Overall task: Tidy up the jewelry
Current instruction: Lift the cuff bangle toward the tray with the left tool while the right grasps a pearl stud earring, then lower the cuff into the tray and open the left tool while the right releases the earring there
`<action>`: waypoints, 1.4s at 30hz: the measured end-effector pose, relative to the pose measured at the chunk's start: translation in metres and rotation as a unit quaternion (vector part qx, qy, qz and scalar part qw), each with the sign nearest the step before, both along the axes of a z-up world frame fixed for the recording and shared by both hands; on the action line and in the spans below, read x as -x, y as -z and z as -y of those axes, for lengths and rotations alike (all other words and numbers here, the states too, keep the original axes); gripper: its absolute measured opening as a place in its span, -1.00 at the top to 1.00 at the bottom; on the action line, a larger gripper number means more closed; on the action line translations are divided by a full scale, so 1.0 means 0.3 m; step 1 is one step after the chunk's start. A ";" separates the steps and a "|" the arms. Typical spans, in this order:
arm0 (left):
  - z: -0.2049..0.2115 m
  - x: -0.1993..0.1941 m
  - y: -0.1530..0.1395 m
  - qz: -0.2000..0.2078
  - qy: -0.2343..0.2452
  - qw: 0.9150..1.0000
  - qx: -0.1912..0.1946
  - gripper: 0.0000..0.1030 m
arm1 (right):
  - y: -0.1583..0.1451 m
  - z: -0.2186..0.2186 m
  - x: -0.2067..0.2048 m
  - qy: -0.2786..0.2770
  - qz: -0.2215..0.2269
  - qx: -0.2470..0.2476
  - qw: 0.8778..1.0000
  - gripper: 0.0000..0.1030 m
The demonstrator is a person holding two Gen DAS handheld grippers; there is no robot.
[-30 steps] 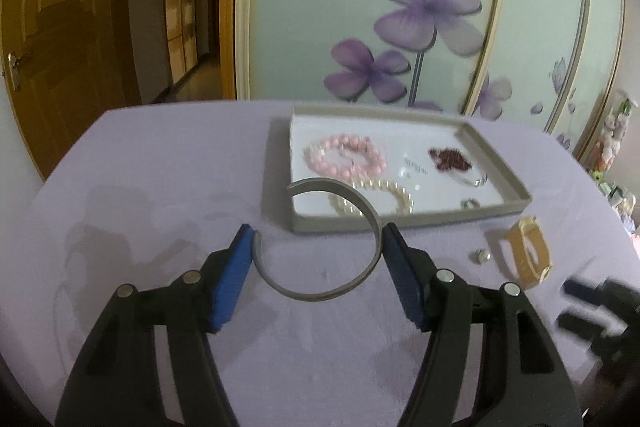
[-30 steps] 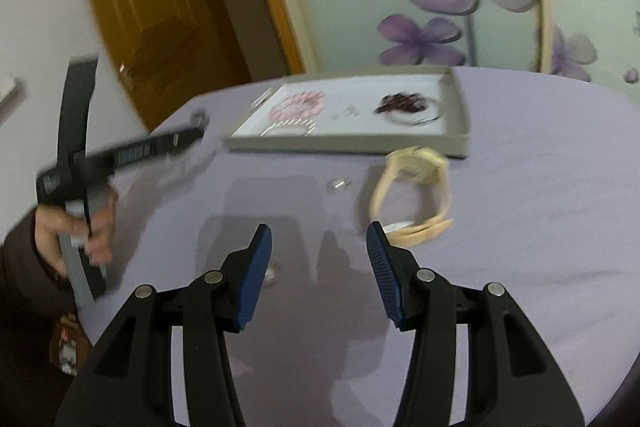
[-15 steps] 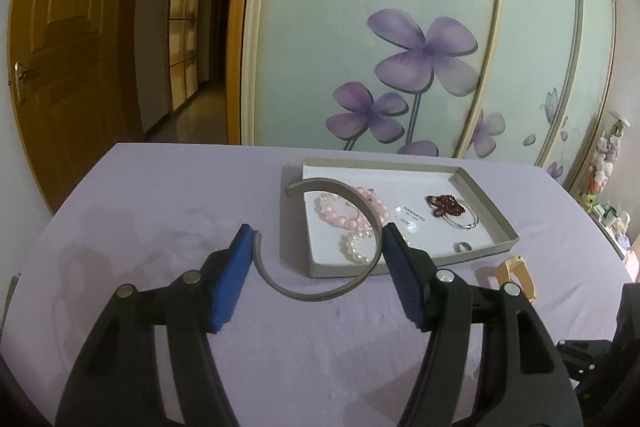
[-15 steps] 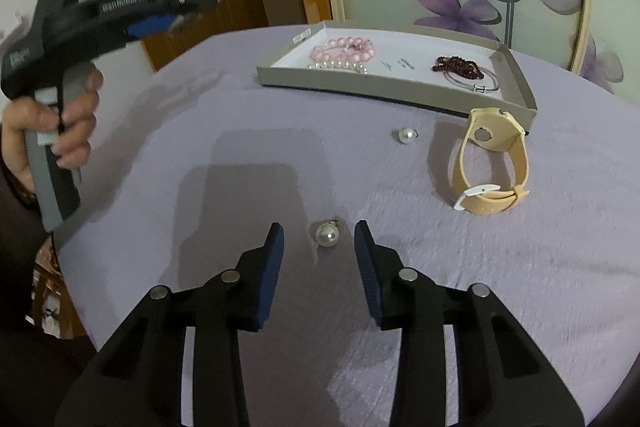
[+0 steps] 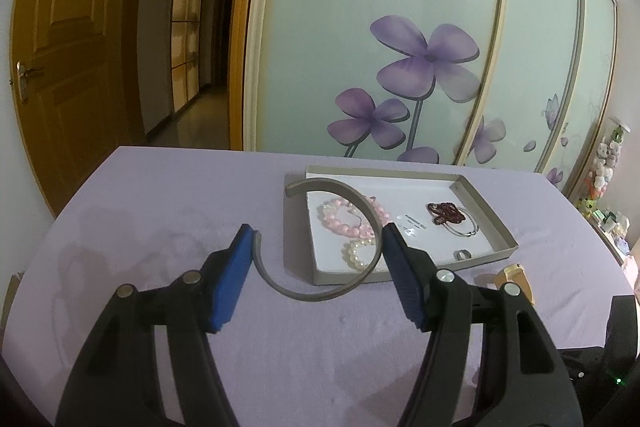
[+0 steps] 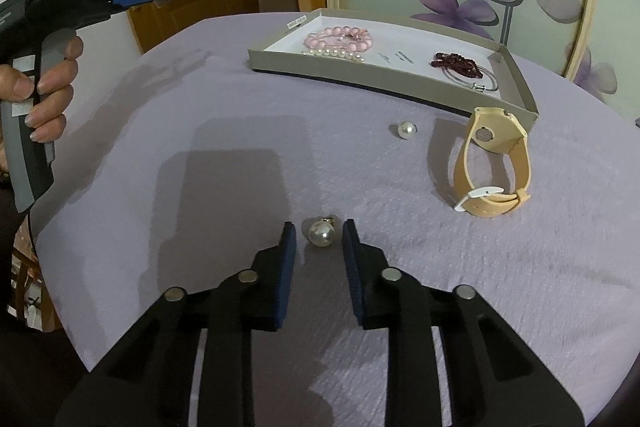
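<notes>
while bracelets already lie in the tray (image 6: 380, 77), the left claw (image 5: 318, 247) grips a grey bangle (image 5: 320, 295); the right claw (image 6: 319, 239), narrowed but not touching, brackets a pearl earring (image 6: 321, 233); watch (image 6: 494, 163) remains on the worktop (image 6: 200, 131).

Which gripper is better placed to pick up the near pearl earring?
Right. The right gripper brackets the pearl earring with open fingers, while the left gripper is occupied holding the grey bangle aloft.
</notes>
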State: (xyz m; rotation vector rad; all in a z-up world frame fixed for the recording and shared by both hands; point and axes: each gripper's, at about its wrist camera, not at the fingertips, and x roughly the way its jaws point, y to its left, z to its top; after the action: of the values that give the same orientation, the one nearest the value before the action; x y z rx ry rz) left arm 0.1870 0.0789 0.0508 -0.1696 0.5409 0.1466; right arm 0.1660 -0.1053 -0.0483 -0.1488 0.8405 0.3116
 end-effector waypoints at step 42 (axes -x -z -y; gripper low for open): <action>0.119 -0.358 0.076 -0.026 0.067 0.997 0.018 -0.26 | -0.314 0.225 -0.363 0.092 0.167 -0.065 0.979 0.73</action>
State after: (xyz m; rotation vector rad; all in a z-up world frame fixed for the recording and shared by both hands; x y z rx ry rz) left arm 0.2944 0.0434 0.0280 -0.1646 0.6044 0.0098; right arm 0.2748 -0.1727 0.0458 0.0013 0.4937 0.1602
